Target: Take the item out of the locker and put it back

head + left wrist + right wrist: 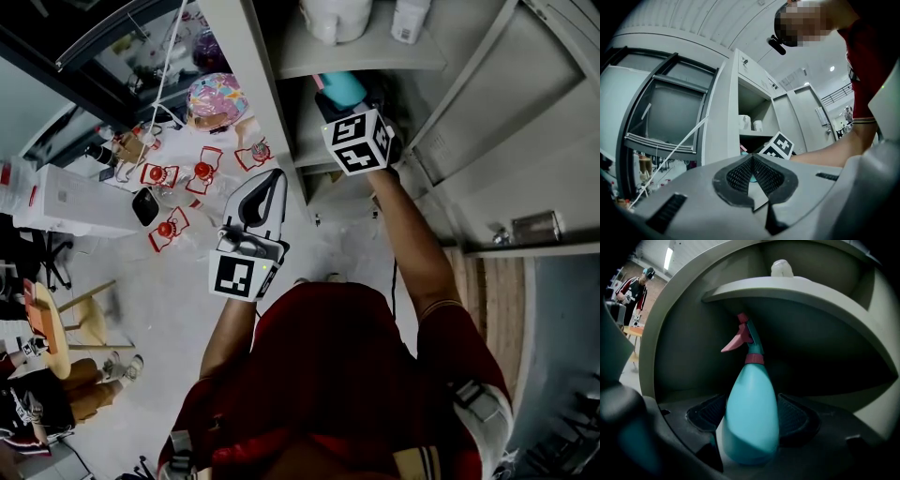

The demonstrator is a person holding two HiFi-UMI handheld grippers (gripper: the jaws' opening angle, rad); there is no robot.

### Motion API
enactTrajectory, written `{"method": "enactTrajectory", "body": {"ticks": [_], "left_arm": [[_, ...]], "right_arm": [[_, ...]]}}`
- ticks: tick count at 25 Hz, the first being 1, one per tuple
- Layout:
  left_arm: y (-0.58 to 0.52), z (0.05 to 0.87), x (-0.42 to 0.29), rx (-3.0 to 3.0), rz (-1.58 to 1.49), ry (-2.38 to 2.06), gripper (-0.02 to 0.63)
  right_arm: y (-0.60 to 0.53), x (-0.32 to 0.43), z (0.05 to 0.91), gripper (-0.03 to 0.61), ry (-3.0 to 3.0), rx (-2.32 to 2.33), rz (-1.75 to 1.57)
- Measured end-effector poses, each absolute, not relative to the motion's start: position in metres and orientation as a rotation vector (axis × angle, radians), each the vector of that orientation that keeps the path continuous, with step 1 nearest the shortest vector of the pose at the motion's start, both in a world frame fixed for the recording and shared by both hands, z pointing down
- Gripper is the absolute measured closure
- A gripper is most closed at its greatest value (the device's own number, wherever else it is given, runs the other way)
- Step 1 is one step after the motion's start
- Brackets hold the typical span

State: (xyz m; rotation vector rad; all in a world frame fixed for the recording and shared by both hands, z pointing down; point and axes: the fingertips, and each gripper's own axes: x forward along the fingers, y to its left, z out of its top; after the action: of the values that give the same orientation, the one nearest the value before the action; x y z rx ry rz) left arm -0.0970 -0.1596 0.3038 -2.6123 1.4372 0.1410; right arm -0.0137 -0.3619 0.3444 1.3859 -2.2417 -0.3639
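1. Spray bottle [750, 380], teal with a pink trigger and collar, sits in the lower compartment of the locker [258, 103], just under the shelf [797, 291].
2. The right gripper [752, 423] reaches into that compartment. Its two dark pads press against the sides of the bottle's wide lower body, so it is clamped on the bottle.
3. In the right gripper view the bottle stands lengthwise between the jaws. Its neck and nozzle point away from the gripper toward the underside of the shelf, and the trigger juts toward the left wall of the compartment.
4. From the head view only a teal patch of the bottle shows, just past the marker cube [358, 141], close to the compartment's front edge. I cannot tell whether its base rests on the compartment floor.
5. The left gripper [270, 183] hangs outside the locker, beside its left side wall and well apart from the bottle. Its jaws are closed together at the tips with nothing between them.
6. White containers [337, 17] stand on the shelf above.
7. The locker door [525, 122] stands open on the right.
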Motion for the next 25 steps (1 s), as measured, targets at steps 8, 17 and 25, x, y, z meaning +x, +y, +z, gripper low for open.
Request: {"method": "enactTrajectory", "body": {"ticks": [8,17,25], "left_arm": [[-0.158,0.298,-0.090,-2.614,0.194,1.380,0.607],[-0.159,0.309,-0.091,-2.640,0.131,1.401,0.607],[-0.156,0.306,-0.091,-2.644,0.127,1.389,0.607]], "right_arm": [[-0.363,0.002,0.348,0.244,-2.257,1.442,-0.227],[-0.366,0.017,0.355,0.244,-2.321,1.513,-0.008],[-0.367,0.024,0.357,0.244,-2.369,1.558,0.149]]}}
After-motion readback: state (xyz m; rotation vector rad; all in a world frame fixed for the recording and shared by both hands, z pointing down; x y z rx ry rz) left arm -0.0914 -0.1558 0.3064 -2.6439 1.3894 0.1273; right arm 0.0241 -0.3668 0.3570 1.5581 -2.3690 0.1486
